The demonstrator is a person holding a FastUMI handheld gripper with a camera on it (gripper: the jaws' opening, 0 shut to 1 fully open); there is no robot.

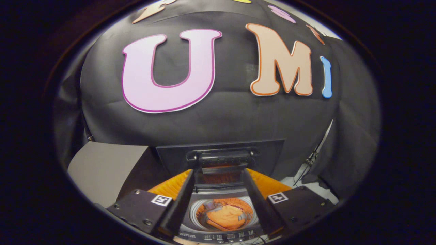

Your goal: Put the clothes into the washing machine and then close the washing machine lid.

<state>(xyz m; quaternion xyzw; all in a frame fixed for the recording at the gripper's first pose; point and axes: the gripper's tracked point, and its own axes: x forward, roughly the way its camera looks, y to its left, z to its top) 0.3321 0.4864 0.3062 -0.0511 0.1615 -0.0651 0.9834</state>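
The washing machine's dark lid point(272, 153) stands raised just ahead of me, its handle point(221, 157) facing me. My gripper point(220, 170) is up at that handle, and a dark bar of the lid spans the gap from one fingertip to the other, so both fingers press on it. Below and between the fingers lies the open drum point(197, 209) with orange clothes point(226, 216) at its bottom. The control panel point(221, 235) runs along the machine's near edge.
An orange surface point(172, 187) shows either side of the machine beyond the fingers. A grey box or panel point(102, 166) stands to the left. A stand with cables point(311, 160) sits on the pale floor to the right.
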